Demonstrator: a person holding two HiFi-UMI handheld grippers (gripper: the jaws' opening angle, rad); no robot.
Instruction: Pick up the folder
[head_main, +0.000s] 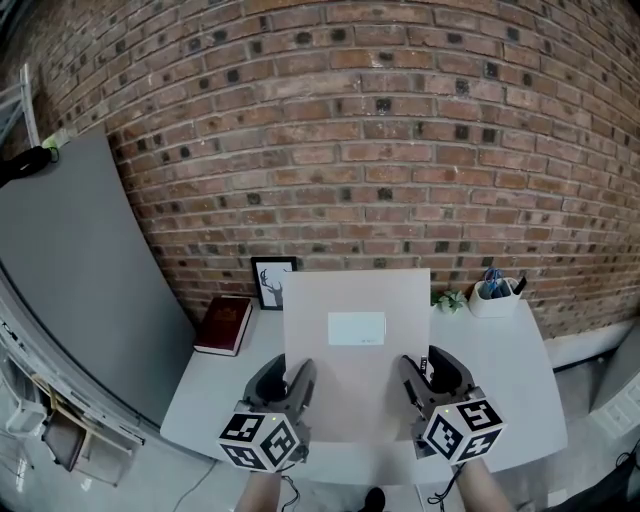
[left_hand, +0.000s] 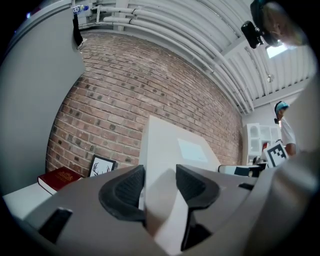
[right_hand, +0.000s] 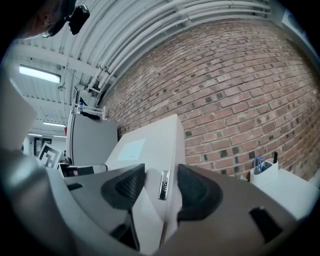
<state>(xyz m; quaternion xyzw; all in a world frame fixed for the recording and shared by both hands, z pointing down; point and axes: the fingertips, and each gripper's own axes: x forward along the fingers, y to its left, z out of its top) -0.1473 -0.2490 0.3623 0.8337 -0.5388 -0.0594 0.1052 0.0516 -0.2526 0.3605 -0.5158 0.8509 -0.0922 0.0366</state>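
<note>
Head view: folder (head_main: 356, 340) was clamped at its near edge in both jaws, left gripper (head_main: 287, 378) and right gripper (head_main: 428, 372) pointing level, over bench (head_main: 510, 350).

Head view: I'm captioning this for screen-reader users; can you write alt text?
The left gripper and the right gripper clamp the near edge of a beige folder and hold it up over a white table by a brick wall. A red book, a framed picture and a white pen cup sit at the table's back.

Folder (head_main: 357, 340) centre; book (head_main: 223, 325) left, cup (head_main: 495, 298) right.
</note>
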